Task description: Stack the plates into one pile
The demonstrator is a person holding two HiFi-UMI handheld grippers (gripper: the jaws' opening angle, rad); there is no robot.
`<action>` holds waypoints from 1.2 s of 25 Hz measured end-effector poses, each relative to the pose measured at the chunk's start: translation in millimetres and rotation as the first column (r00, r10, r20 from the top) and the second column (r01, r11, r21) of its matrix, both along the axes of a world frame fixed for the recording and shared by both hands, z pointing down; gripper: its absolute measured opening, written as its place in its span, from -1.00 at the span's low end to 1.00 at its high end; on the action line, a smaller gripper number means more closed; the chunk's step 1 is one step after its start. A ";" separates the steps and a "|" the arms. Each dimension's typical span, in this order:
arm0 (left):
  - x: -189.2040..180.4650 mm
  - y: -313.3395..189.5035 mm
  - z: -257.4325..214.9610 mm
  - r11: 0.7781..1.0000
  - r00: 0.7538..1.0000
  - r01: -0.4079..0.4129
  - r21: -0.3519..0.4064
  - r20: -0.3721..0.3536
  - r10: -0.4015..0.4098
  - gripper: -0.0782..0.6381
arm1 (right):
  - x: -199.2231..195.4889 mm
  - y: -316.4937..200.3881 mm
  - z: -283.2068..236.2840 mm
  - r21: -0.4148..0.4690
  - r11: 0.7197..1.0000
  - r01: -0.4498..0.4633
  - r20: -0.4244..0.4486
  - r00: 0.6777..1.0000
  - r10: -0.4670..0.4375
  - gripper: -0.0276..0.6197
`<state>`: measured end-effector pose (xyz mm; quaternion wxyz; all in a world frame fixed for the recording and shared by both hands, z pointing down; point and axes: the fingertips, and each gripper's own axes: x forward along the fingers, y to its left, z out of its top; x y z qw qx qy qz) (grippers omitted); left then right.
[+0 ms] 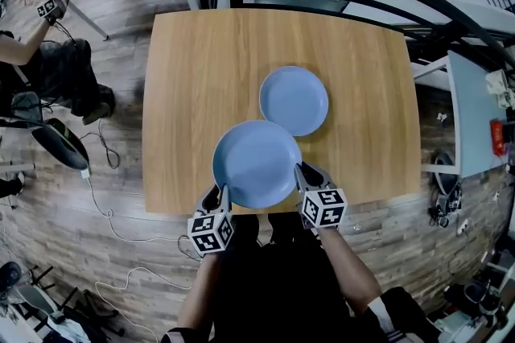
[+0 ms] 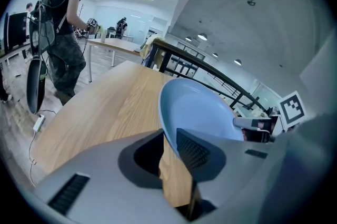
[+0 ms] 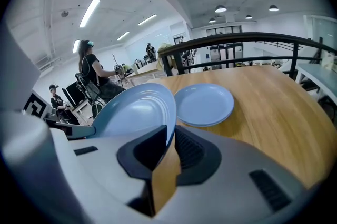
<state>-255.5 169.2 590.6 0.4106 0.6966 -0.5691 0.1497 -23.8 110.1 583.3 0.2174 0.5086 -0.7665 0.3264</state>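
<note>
The left gripper (image 1: 219, 192) and right gripper (image 1: 304, 172) each pinched an opposite rim of the near plate (image 1: 256, 163), holding it between them above the front of the counter (image 1: 193, 68). Its far edge overlapped the far plate (image 1: 294, 100), which lay flat mid-counter. This looked like the carry step; next the near plate would need centring over the far plate and lowering level before both grippers let go

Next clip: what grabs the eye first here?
A blue plate sits at the front edge of the wooden table, pinched on opposite rims by the left tongs and right tongs. Just beyond it, a second blue plate lies flat on the table.
</note>
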 end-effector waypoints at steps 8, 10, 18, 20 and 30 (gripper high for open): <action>30.5 -3.5 -19.3 1.000 1.000 -0.019 0.025 0.014 0.018 -0.54 | 31.9 2.9 -18.6 0.024 1.000 -0.013 0.012 1.000 0.012 -0.72; 34.0 -2.7 -20.7 0.999 1.000 -0.026 0.025 0.018 0.025 -0.54 | 35.7 4.6 -20.3 0.027 1.000 -0.012 0.014 1.000 0.012 -0.71; 52.4 -4.2 -21.6 0.999 0.998 -0.050 0.021 0.033 0.050 -0.54 | 54.6 8.6 -23.2 0.034 0.999 -0.036 0.034 0.999 0.035 -0.71; 64.5 -4.4 -22.4 0.998 0.998 -0.054 0.020 0.034 0.053 -0.54 | 66.6 8.6 -24.9 0.038 0.999 -0.037 0.036 0.999 0.035 -0.71; 116.1 -14.4 -26.8 0.997 0.997 -0.067 0.029 0.041 0.066 -0.54 | 119.2 2.2 -29.3 0.054 0.997 -0.051 0.048 0.998 0.048 -0.72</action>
